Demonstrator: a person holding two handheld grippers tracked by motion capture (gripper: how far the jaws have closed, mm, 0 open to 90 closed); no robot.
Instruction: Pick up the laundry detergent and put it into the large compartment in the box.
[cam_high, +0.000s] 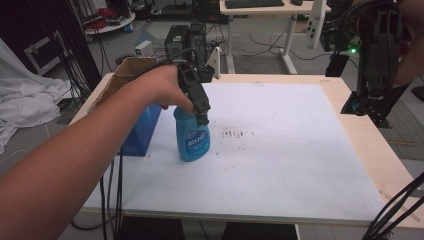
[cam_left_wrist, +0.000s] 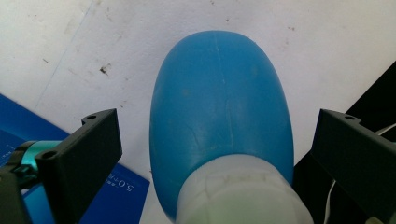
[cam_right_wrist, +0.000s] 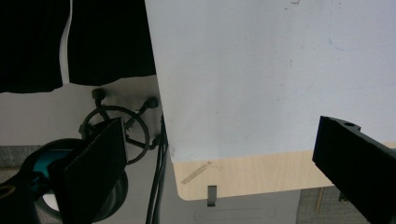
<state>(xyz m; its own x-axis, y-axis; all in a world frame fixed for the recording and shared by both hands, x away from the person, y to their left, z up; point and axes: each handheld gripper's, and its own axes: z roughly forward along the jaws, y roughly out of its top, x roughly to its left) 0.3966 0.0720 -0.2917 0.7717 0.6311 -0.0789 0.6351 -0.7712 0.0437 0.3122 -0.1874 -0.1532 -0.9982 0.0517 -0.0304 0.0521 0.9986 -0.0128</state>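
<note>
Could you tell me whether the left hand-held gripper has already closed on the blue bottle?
No, the left hand-held gripper is open, its jaws standing apart on either side of the blue bottle with clear gaps.

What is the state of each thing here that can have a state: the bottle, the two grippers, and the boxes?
Blue bottle: upright on the white mat, white cap on, between the left jaws but not clamped.
Left gripper: open, jaws either side of the bottle's neck with gaps.
Right gripper: open, holding nothing, raised over the table's right edge.
Cardboard box: open at the top.
Blue box: standing beside the bottle.
</note>
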